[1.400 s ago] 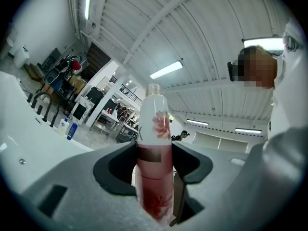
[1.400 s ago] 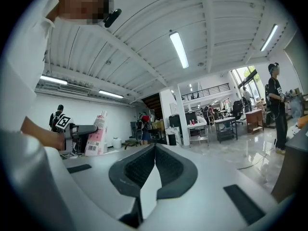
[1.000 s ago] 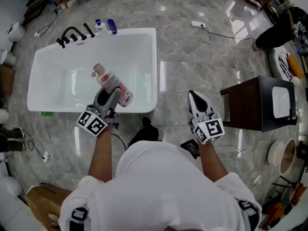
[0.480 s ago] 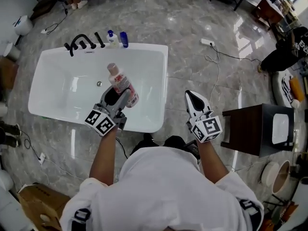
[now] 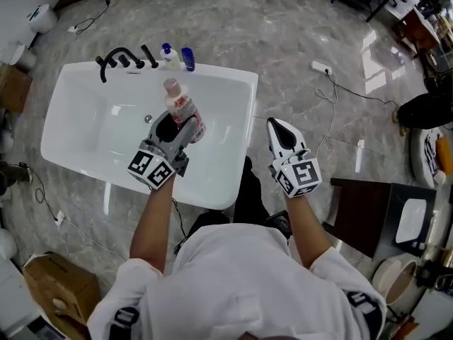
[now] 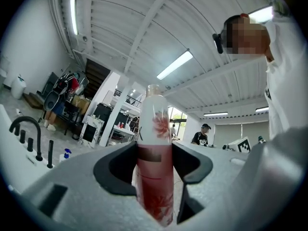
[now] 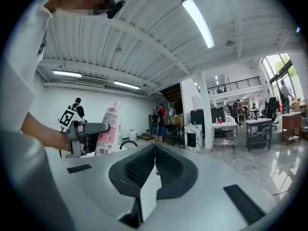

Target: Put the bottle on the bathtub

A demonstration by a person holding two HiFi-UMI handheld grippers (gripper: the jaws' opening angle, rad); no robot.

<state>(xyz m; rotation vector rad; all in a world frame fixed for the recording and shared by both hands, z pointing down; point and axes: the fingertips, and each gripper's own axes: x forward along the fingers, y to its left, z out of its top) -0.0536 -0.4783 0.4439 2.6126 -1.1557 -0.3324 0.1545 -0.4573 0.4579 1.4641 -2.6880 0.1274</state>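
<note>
A pink and white bottle (image 5: pixel 183 110) with a red flower print is clamped in my left gripper (image 5: pixel 177 131), which holds it over the inside of the white bathtub (image 5: pixel 78 137). In the left gripper view the bottle (image 6: pixel 155 153) stands upright between the two dark pads. My right gripper (image 5: pixel 277 134) hovers over the floor just right of the tub's right rim, jaws pressed together with nothing in them. The right gripper view shows the bottle (image 7: pixel 108 130) and the left gripper off to its left.
A black tap set (image 5: pixel 120 59) stands on the tub's far rim, with a white spray bottle (image 5: pixel 168 54) and a blue bottle (image 5: pixel 187 58) beside it. A dark wooden stool (image 5: pixel 375 214) stands at the right. A cardboard box (image 5: pixel 60 289) lies at lower left. Cables cross the marble floor.
The person has stepped closer to the tub, which now sits lower and nearer in view. The left gripper carried the bottle further over the basin; the right gripper moved up beside the right rim.
</note>
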